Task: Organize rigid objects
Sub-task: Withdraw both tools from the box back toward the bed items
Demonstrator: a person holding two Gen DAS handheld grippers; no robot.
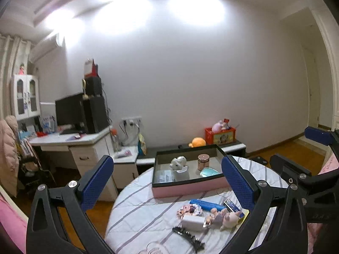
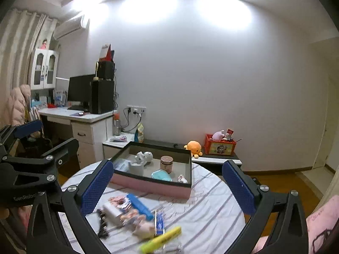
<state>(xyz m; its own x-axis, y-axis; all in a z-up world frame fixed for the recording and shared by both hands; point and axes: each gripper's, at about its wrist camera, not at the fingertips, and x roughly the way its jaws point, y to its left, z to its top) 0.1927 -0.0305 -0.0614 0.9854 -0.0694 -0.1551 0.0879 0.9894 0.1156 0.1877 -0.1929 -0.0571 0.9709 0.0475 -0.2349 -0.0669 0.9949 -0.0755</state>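
Here both grippers hang back from a round tabletop (image 1: 148, 207) under a striped cloth, and neither carries anything: the left gripper (image 1: 167, 182) has its jaws spread as wide as they go with only air between the blue pads, and the right gripper (image 2: 167, 187) stands just as wide and just as empty. Straight ahead of both, beyond the jaw tips, sits a pink-sided tray (image 1: 190, 187) with a dark rim; it already holds a white figurine (image 1: 179, 163), a copper-lidded jar (image 1: 203, 161) and a pale blue case (image 1: 209, 171), so it is probably the collecting place. Nearer the jaws, a loose heap waits on the cloth: a blue tube (image 1: 206, 204), a white charger block (image 1: 192, 222), a pig figurine (image 1: 226, 218), a black hair clip (image 1: 188, 237) and, low in the right wrist view, a blurred yellow marker (image 2: 162, 239). These pieces lie touching or overlapping, so a wide stance likely suits choosing one. The tray's near wall stands between heap and tray floor, so anything carried must clear it. Open floor lies beside the tabletop on both sides, and the tray's right half has bare room. The left gripper's frame shows at the left of the right view, well apart.
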